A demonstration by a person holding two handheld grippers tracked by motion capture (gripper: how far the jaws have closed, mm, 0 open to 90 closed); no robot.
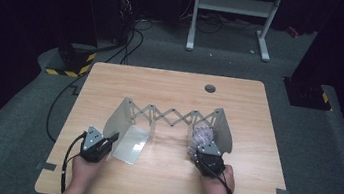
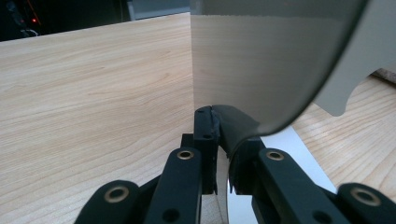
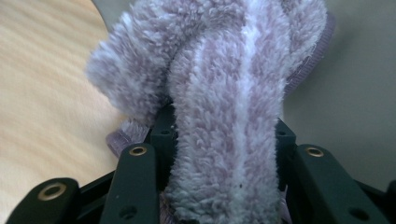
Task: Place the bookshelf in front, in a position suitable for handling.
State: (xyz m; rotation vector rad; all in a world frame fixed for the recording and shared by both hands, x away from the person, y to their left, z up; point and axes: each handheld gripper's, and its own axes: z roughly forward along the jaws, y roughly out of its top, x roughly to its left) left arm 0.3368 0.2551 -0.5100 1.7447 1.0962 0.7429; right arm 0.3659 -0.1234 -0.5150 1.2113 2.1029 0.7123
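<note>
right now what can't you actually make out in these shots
- Right gripper jaw tips: right gripper view, buried under the fuzzy purple cloth.
- Cloth's full shape: high view, too small; cut off by the top edge in the right gripper view.
- Rack's right end plate: lower part hidden behind cloth and gripper.
- Left gripper pinches the left end plate, cut off by the top edge there.

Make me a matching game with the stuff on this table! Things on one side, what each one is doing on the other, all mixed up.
Things:
1. fluffy lilac cloth
2. shiny curved metal end plate
3. round grey cap
4. grey zigzag scissor bars

States:
A. joins the two end plates
B. pinched by the left gripper
C. set in the wooden table near its far edge
D. clamped in the right gripper

Pairs: 1-D, 2-B, 3-C, 4-A
</note>
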